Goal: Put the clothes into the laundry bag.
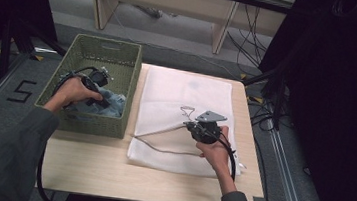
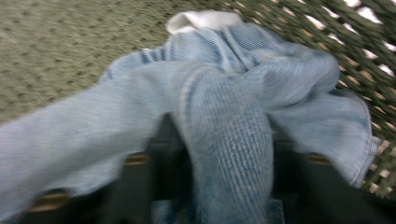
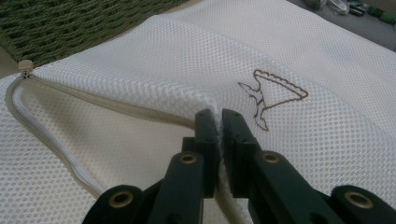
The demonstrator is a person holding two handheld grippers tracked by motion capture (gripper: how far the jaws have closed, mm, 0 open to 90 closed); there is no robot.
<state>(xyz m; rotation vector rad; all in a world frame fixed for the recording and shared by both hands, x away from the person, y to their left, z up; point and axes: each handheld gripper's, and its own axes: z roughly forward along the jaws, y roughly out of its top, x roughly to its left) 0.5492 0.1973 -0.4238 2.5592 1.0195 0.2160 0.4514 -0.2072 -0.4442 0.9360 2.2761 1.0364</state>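
Note:
A light blue denim garment (image 2: 224, 116) lies crumpled in the green woven basket (image 1: 121, 54) at the table's left. My left gripper (image 1: 101, 101) reaches down into the basket, and a fold of the denim runs between its jaws, which are mostly covered by the cloth. A white mesh laundry bag (image 1: 187, 89) lies flat on the table to the right of the basket. My right gripper (image 3: 219, 114) is shut on the upper layer of the mesh bag (image 3: 140, 60) at its unzipped opening, holding that edge slightly raised. The zipper (image 3: 32, 126) curves away to the left.
A white piece of cloth (image 2: 205, 18) shows behind the denim in the basket. A brown embroidered logo (image 3: 271, 93) marks the bag. The wooden table (image 1: 89, 166) has bare room along its near edge. Cables and black stands are on the floor to the right.

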